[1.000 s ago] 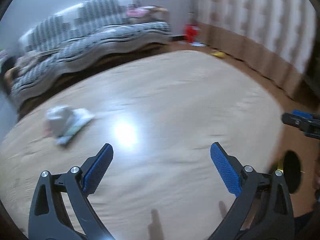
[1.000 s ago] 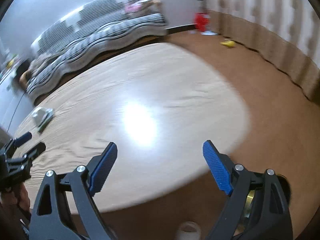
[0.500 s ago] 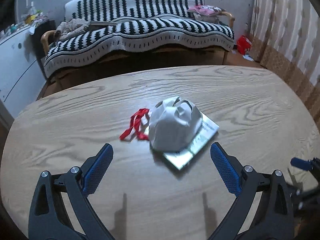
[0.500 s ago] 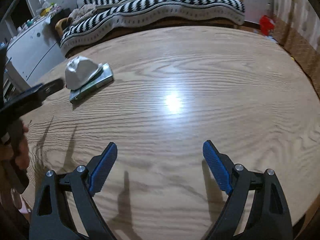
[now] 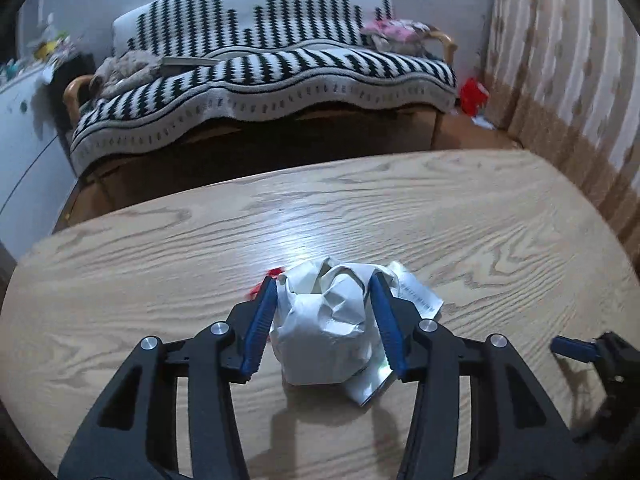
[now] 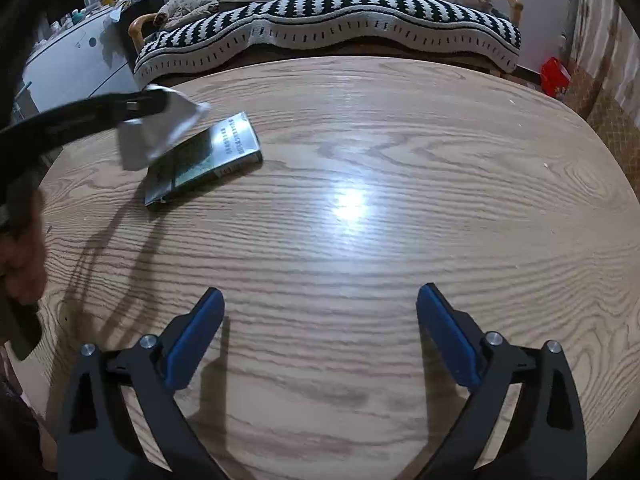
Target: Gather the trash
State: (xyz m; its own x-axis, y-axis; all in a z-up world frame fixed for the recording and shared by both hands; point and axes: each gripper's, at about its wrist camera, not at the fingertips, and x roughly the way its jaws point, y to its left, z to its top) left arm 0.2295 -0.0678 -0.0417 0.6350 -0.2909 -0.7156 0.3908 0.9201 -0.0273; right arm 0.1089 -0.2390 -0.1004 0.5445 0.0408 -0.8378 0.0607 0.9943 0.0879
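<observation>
Trash (image 5: 324, 328) (one paper wad, one packet (image 6: 208, 160))

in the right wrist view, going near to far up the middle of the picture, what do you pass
right hand-held gripper with its jaws wide and nothing between them → bare wooden table with a bright glare spot → far table edge → black and white striped sofa

Oval wooden table (image 6: 360, 240) — flat packet (image 6: 208, 160), crumpled paper (image 5: 324, 328) on it.
</observation>
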